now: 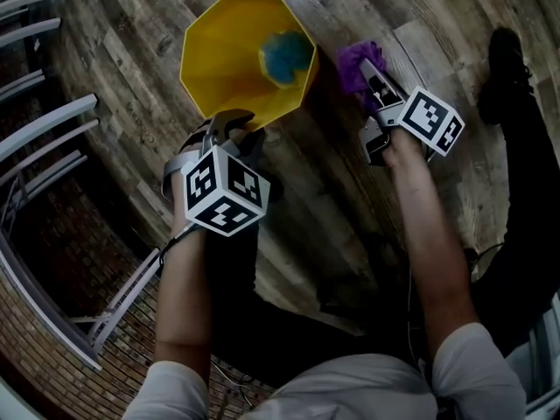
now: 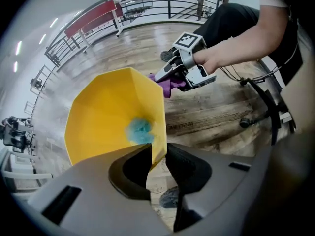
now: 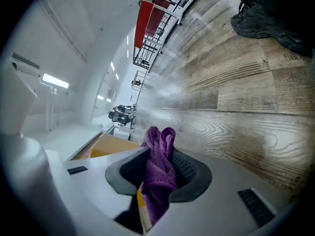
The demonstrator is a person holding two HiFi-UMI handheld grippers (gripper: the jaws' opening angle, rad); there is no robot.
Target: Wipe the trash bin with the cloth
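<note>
Cloth of purple terry [image 1: 354, 65] is clenched in the right gripper [image 1: 371, 75], at three o'clock of the yellow faceted plastic trash bin [image 1: 229, 55]. Its near rim is straddled, unpinched, by the left gripper [image 1: 231, 124]. A blurred blue lump [image 1: 286, 57] inside cannot be identified.

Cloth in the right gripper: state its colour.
Purple; the cloth shows best in the right gripper view.

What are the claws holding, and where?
The right claw grips the purple cloth by its bunched middle. The left claw straddles the yellow bin at its rim, not clamping.
</note>
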